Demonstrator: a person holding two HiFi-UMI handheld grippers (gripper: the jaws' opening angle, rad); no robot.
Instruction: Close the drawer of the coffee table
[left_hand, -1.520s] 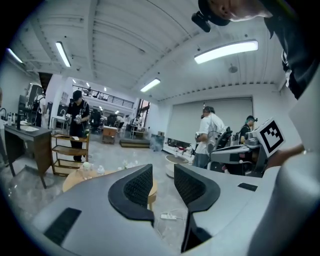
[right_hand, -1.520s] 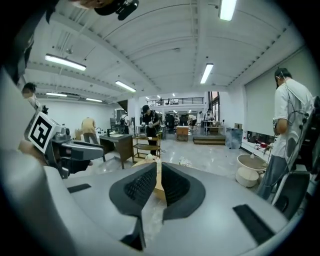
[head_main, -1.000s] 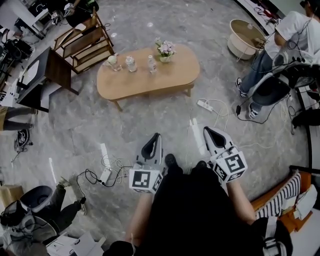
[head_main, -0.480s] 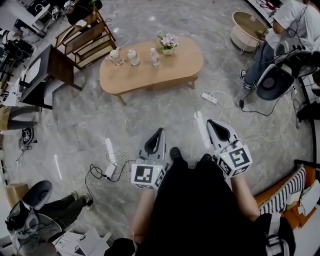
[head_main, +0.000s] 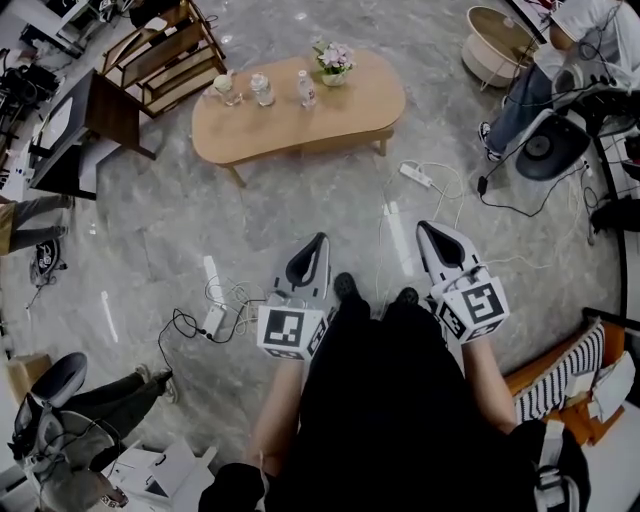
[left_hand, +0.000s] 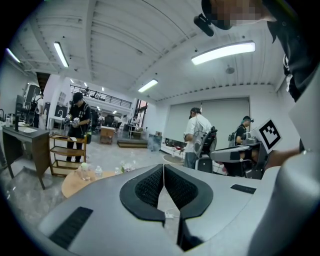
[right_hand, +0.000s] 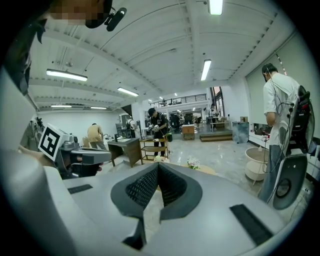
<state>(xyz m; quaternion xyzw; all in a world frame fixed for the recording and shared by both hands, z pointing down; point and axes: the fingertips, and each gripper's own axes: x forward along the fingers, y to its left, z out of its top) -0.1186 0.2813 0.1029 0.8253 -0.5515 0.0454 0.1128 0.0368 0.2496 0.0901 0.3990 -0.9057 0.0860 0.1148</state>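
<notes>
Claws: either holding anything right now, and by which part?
Nothing. Left claw and right claw are both shut and empty, far from the coffee table.

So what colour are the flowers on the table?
The flowers are pale pink and white, seen best in the head view.

The room is bright and evenly lit from long ceiling tubes (left_hand: 222, 52). The nearest one glares white in my left gripper view, and another burns out at the top edge of my right gripper view. From my head the grey floor (head_main: 150, 250) carries a faint sheen, with only a soft shadow under the table (head_main: 300, 110). Every view bows hard at the rim, and the gripper views have black corners. Close up, my left gripper (left_hand: 163, 167) and right gripper (right_hand: 158, 165) look soft, while the far room is sharper.
</notes>
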